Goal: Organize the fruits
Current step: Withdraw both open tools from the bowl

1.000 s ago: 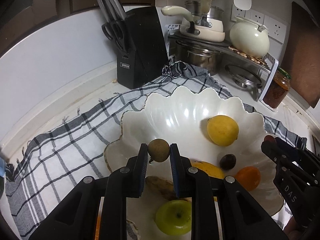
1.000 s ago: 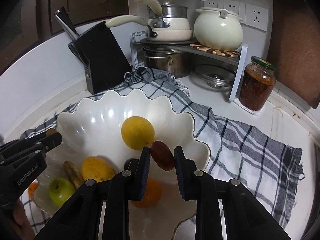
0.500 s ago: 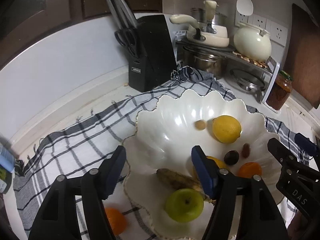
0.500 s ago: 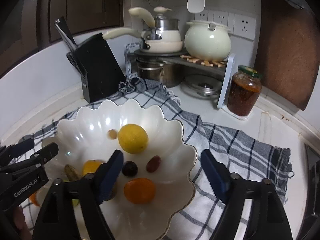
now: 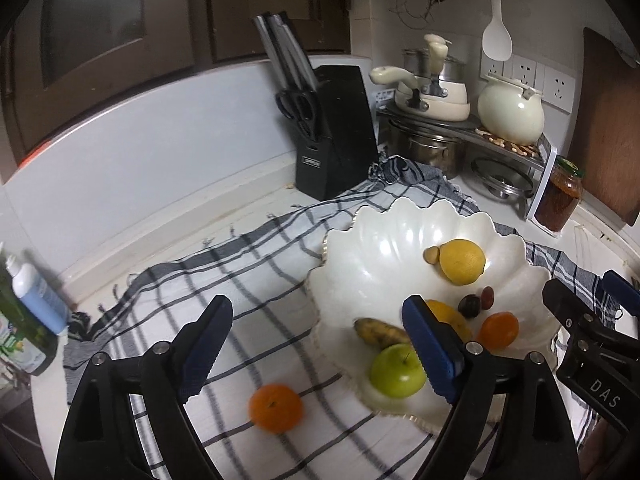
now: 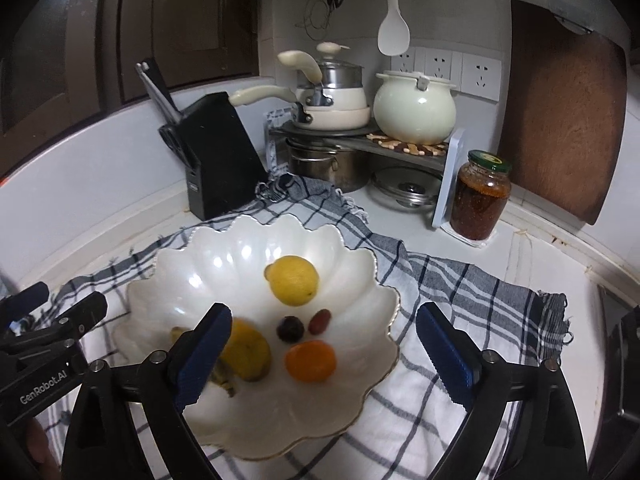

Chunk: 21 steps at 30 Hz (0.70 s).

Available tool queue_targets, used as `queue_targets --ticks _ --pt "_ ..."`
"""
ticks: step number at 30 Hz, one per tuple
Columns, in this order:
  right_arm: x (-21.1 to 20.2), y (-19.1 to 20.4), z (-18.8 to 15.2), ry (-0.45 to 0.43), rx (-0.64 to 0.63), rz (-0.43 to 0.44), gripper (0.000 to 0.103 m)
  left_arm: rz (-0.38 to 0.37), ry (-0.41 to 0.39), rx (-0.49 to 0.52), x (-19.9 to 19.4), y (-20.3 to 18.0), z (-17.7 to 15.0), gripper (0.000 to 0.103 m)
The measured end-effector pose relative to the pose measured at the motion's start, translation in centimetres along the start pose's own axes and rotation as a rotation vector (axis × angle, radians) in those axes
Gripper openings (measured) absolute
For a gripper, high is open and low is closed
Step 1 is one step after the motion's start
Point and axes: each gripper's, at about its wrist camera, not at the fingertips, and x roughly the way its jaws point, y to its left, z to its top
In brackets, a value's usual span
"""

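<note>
A white scalloped bowl point(image 5: 384, 248) point(image 6: 192, 280) sits on a checked cloth point(image 5: 224, 264). In it lie a lemon point(image 5: 462, 261) point(image 6: 294, 280), a small brown round fruit point(image 5: 431, 256), a dark plum point(image 5: 469, 305) point(image 6: 291, 329), a reddish date point(image 5: 487, 297) point(image 6: 320, 321), an orange point(image 5: 498, 330) point(image 6: 310, 361), a yellow fruit point(image 6: 246, 354), a brown oblong fruit point(image 5: 376, 330) and a green apple point(image 5: 396, 372). Another orange point(image 5: 275, 408) lies on the cloth outside the bowl. My left gripper point(image 5: 316, 346) is open and empty above the bowl's left edge. My right gripper point(image 6: 324, 352) is open and empty over the bowl.
A black knife block point(image 5: 332, 136) stands at the back. A rack with pots and a cream pot point(image 5: 510, 114) is at the back right, with a jar point(image 6: 480, 196) beside it. A bottle point(image 5: 24, 312) stands at the far left. A wooden board point(image 6: 560, 120) leans on the right wall.
Both grippers opened and let go: the small brown fruit and the reddish date now lie in the bowl. Both grippers pulled back and up from the bowl.
</note>
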Motion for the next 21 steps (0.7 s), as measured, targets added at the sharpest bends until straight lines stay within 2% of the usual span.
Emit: queue_targets --ticks 5,21 --pt "-1.6 1.5 -0.4 -0.010 -0.001 0.030 0.094 0.034 -0.017 -0.019 -1.9 1.9 -0.7 0.091" --pt "-5.1 7.1 -2.7 -0.035 -0.071 0.135 0.094 0.122 -0.027 -0.092 -6.3 7.8 -4.4 0.091"
